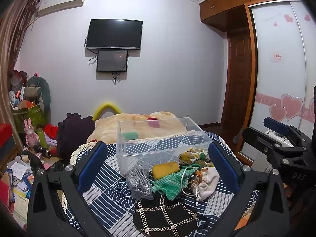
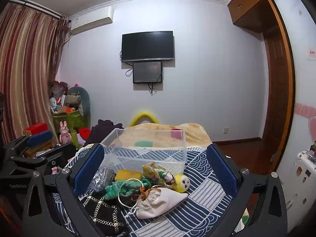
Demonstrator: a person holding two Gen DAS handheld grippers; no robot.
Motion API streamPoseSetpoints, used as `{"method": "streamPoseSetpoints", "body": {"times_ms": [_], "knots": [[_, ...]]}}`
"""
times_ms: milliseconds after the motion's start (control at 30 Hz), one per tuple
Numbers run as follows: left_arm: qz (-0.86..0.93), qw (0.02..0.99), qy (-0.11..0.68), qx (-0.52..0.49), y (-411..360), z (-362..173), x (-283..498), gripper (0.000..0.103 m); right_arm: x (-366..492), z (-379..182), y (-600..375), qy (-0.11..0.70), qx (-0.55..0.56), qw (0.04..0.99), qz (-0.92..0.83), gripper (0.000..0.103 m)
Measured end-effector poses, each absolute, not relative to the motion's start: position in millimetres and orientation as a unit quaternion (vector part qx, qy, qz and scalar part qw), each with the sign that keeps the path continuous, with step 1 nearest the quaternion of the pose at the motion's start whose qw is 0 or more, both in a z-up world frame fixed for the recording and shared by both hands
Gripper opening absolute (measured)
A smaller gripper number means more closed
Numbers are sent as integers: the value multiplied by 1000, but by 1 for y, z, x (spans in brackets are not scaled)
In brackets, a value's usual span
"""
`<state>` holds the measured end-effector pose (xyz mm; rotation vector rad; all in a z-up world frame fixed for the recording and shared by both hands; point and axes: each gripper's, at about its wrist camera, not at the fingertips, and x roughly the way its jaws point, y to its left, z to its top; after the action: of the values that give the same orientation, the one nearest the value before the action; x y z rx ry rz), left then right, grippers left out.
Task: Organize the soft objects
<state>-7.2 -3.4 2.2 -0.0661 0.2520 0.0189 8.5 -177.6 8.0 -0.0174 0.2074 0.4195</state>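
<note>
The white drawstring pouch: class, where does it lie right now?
In the right wrist view the white drawstring pouch lies on the patterned bedspread, at the near right edge of the pile, just below the yellow plush toy and in front of the clear bin.

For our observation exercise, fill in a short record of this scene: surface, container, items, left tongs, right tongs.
surface: bed cover, blue and white pattern
container: clear bin, nothing inside
items: white pouch, green cloth, yellow sponge, black patterned cloth, piled in front of bin
left tongs: open, holding nothing
right tongs: open, holding nothing
</note>
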Motion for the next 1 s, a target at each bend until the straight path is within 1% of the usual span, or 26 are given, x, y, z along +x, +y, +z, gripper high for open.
{"method": "streamPoseSetpoints", "body": {"times_ms": [1000], "knots": [[13,991,126,-35,-2,2,-7,103,7,7,-177,102,-9,973,207,103]]}}
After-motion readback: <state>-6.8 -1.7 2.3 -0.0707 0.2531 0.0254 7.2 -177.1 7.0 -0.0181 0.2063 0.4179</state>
